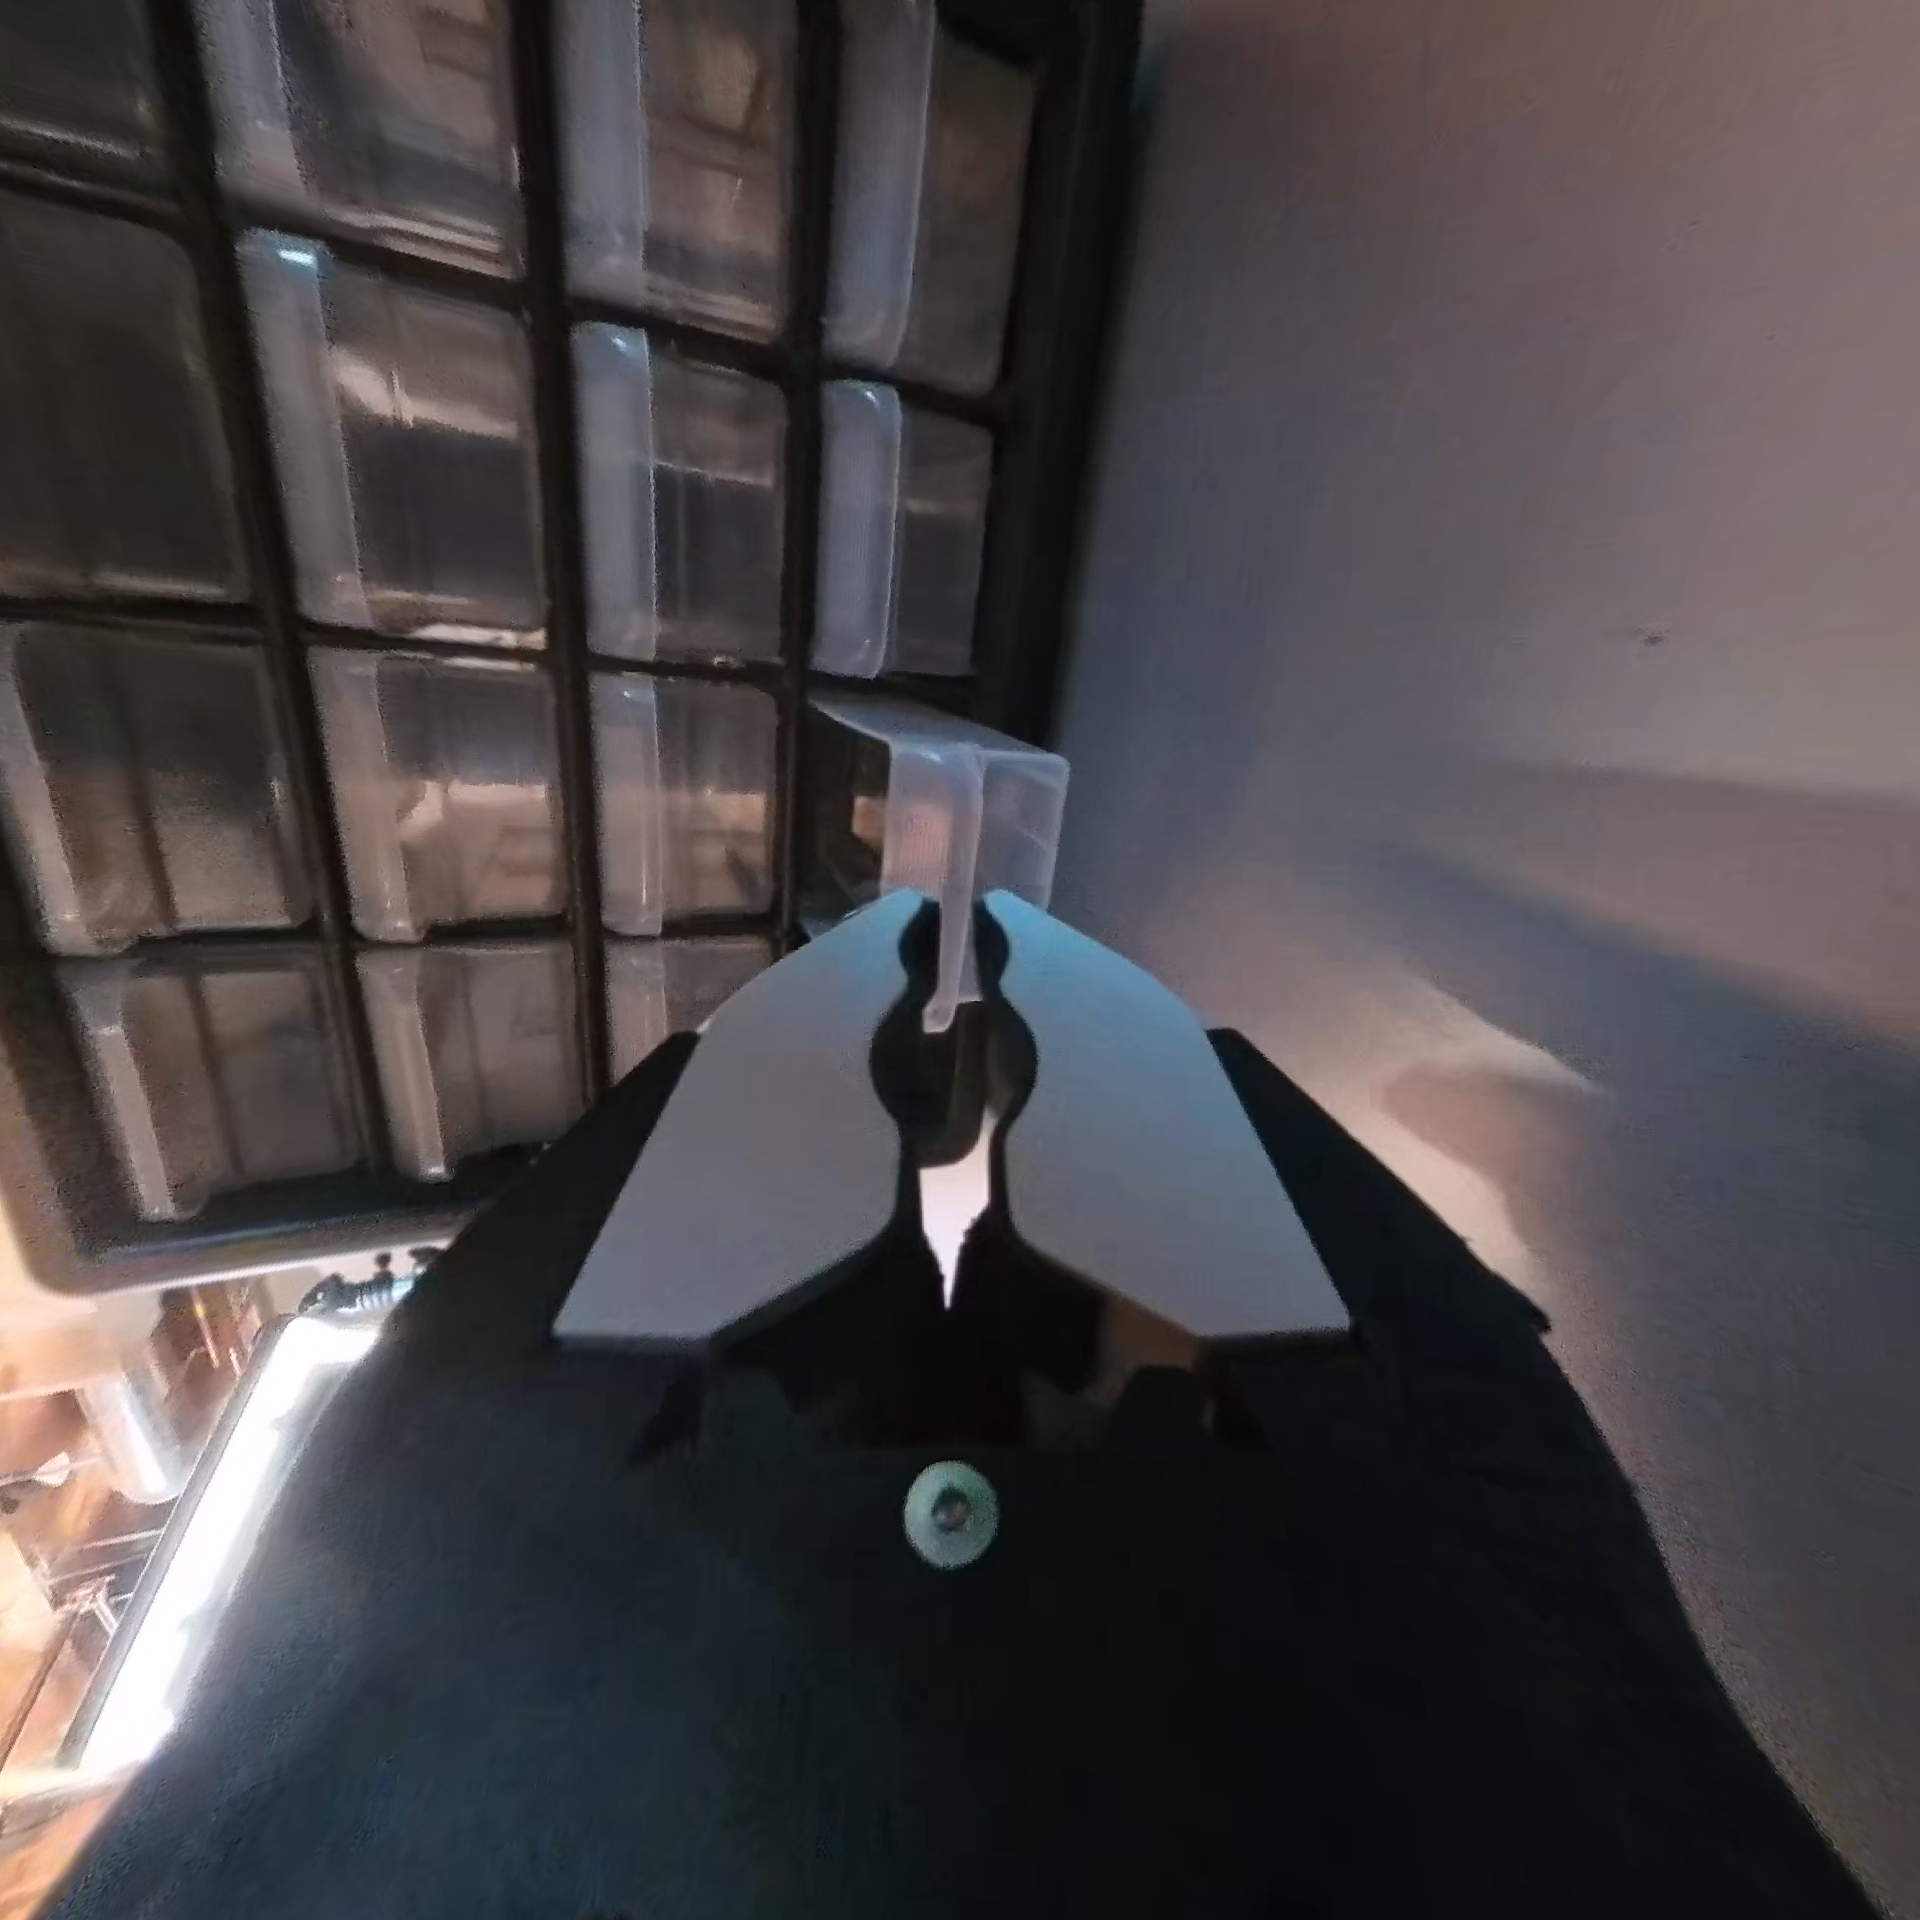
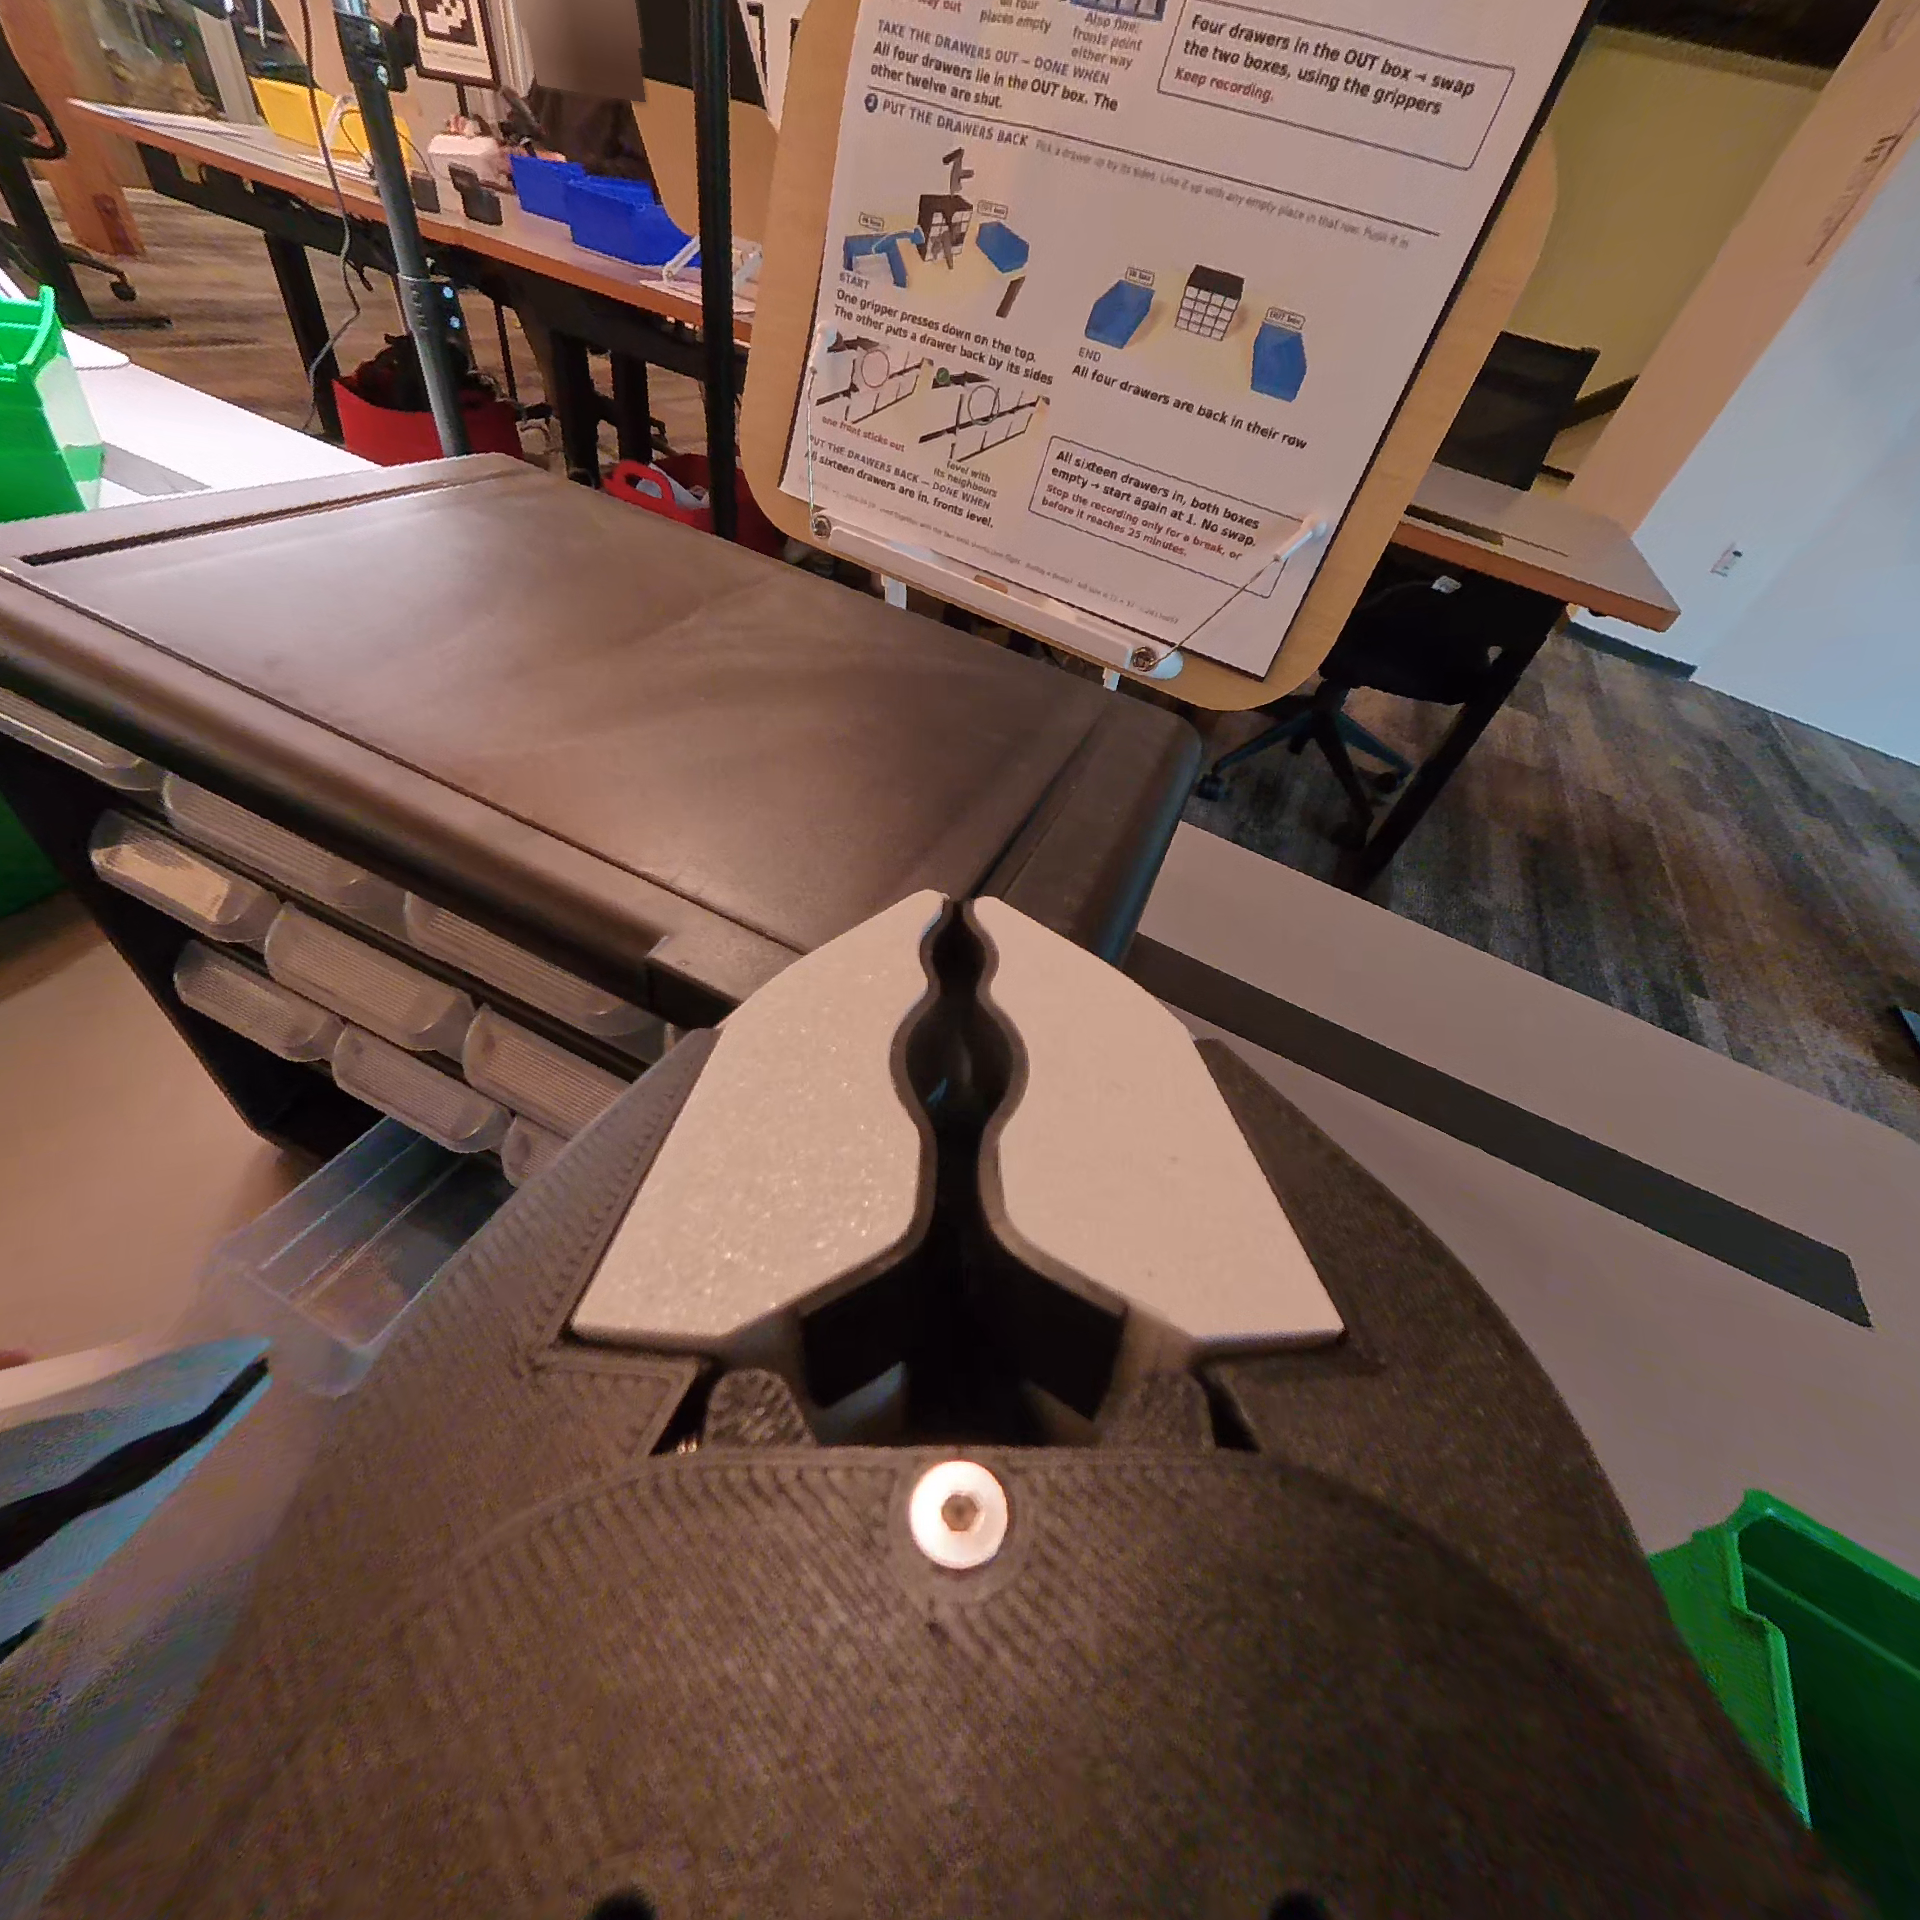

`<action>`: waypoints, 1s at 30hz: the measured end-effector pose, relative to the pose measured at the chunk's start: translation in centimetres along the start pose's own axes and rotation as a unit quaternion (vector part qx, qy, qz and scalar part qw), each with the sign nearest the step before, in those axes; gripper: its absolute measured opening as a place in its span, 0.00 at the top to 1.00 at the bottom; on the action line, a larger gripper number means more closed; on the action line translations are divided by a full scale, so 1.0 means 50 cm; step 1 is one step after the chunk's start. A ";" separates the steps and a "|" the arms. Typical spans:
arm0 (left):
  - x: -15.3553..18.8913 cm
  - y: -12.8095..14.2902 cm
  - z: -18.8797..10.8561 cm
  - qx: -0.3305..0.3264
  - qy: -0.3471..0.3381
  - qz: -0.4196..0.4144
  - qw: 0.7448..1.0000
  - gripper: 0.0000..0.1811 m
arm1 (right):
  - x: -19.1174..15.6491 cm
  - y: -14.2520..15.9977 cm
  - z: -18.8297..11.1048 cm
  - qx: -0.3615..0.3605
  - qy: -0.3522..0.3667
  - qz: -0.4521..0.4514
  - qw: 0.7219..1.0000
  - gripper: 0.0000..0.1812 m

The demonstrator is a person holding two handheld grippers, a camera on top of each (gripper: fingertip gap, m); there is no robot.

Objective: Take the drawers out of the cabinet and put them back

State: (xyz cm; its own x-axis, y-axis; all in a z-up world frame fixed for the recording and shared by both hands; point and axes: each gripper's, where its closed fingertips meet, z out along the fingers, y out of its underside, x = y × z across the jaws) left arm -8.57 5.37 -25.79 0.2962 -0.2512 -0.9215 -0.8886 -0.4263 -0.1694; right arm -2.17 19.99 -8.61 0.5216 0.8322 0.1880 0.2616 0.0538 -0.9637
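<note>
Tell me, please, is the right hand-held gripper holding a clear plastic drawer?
No, the right hand-held gripper is shut on nothing, poised over the black plastic cabinet.

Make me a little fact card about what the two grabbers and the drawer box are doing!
cabinet: black, clear drawers in a grid
pulled drawer: clear, sticking partway out of its slot
left gripper: shut on the pulled drawer's handle tab
right gripper: shut, holding nothing, at the cabinet's top front corner
other drawers: pushed in
green bin: on the right, beside the right gripper
instruction sheet: propped up behind the cabinet
</note>
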 end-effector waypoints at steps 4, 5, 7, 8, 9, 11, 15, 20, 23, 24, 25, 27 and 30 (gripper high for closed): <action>-0.015 0.000 0.028 -0.001 0.002 0.003 1.000 1.00 | 0.000 0.000 0.000 0.000 -0.001 -0.001 1.000 1.00; -0.024 0.002 0.035 -0.003 -0.008 0.003 1.000 1.00 | 0.000 0.000 0.000 0.000 -0.002 0.000 1.000 1.00; -0.028 0.007 0.036 -0.008 -0.015 0.009 1.000 0.99 | 0.000 0.000 0.000 0.002 -0.003 0.001 1.000 1.00; -0.023 0.003 0.031 -0.002 -0.012 0.010 1.000 1.00 | 0.000 0.000 0.000 0.002 -0.002 0.000 1.000 1.00; -0.016 -0.002 0.024 0.005 -0.005 0.009 1.000 1.00 | 0.000 0.000 0.000 0.003 -0.003 0.001 1.000 1.00; -0.008 -0.007 0.022 0.004 0.002 0.010 1.000 1.00 | 0.000 0.000 0.001 0.005 -0.004 0.002 1.000 1.00; -0.019 0.002 0.052 -0.013 -0.010 0.020 1.000 1.00 | 0.000 -0.001 0.001 0.007 0.000 0.002 1.000 1.00; -0.047 0.002 0.098 -0.011 -0.026 0.017 0.999 0.99 | 0.000 0.000 0.000 0.006 0.005 -0.003 1.000 1.00; -0.048 -0.011 0.105 -0.002 -0.021 0.009 1.000 1.00 | -0.001 -0.001 0.002 0.007 0.002 0.002 1.000 1.00; -0.049 -0.011 0.107 -0.003 -0.026 0.012 1.000 1.00 | -0.001 -0.001 0.002 0.007 0.001 0.002 1.000 1.00; -0.050 -0.009 0.109 -0.004 -0.033 0.017 0.999 1.00 | -0.002 -0.001 0.003 0.008 0.002 0.002 1.000 1.00; -0.052 -0.003 0.112 -0.004 -0.044 0.027 0.999 1.00 | -0.003 -0.002 0.004 0.008 0.004 0.000 1.000 1.00; -0.051 0.002 0.107 -0.007 -0.038 0.024 0.999 1.00 | -0.003 -0.002 0.003 0.007 0.012 -0.012 1.000 0.99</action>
State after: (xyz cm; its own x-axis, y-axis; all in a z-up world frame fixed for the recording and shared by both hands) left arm -11.29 10.63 -25.32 0.2262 -0.2047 -0.9523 -0.8956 -0.4282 -0.1207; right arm -2.39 19.98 -8.56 0.5354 0.8169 0.2146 0.2619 0.0810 -0.9617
